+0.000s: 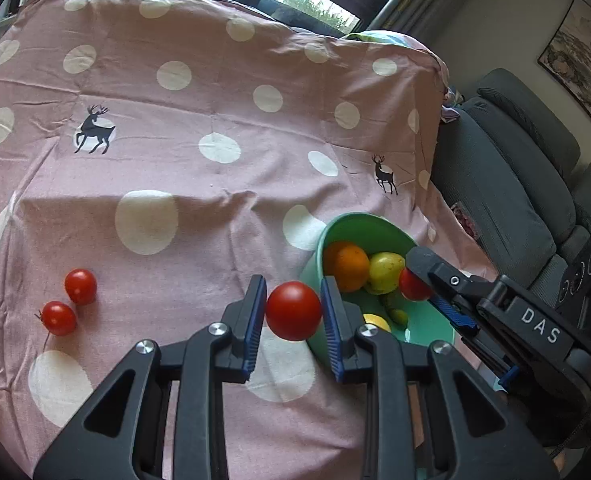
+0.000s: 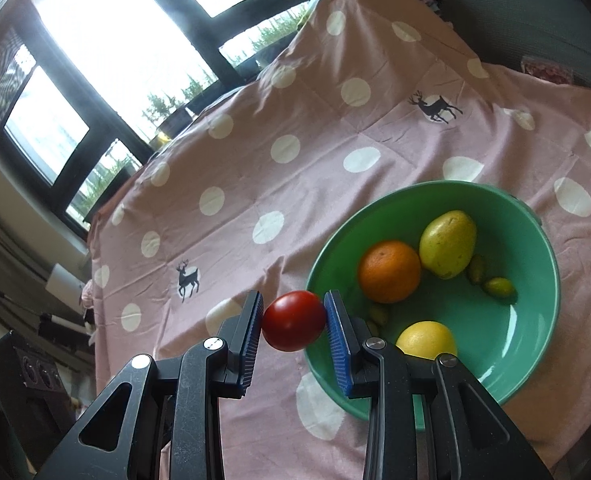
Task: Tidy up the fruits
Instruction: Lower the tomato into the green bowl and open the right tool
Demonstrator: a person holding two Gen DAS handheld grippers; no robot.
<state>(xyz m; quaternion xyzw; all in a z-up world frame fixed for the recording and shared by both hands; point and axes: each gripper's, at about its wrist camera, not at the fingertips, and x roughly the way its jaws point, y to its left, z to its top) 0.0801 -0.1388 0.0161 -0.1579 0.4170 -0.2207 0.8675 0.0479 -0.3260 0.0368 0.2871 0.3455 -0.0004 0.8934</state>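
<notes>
My left gripper (image 1: 293,304) is shut on a red cherry tomato (image 1: 293,311), held above the cloth just left of the green bowl (image 1: 347,226). My right gripper (image 2: 294,312) is shut on another red tomato (image 2: 294,321) at the bowl's (image 2: 535,240) near-left rim. From the left wrist view, the right gripper (image 1: 417,282) comes in from the right over the bowl with its tomato (image 1: 412,286). An orange (image 2: 389,277), a yellow-green pear (image 2: 448,243), a lemon (image 2: 426,339) and small green fruits (image 2: 499,287) lie in the bowl. Two more tomatoes (image 1: 80,286) (image 1: 58,318) rest on the cloth at the left.
A pink cloth with white dots and deer prints (image 1: 175,120) covers the table. A grey sofa (image 1: 515,184) stands past its right edge and dark-framed windows (image 2: 95,60) behind it. A black box (image 2: 27,376) sits low at the left in the right wrist view.
</notes>
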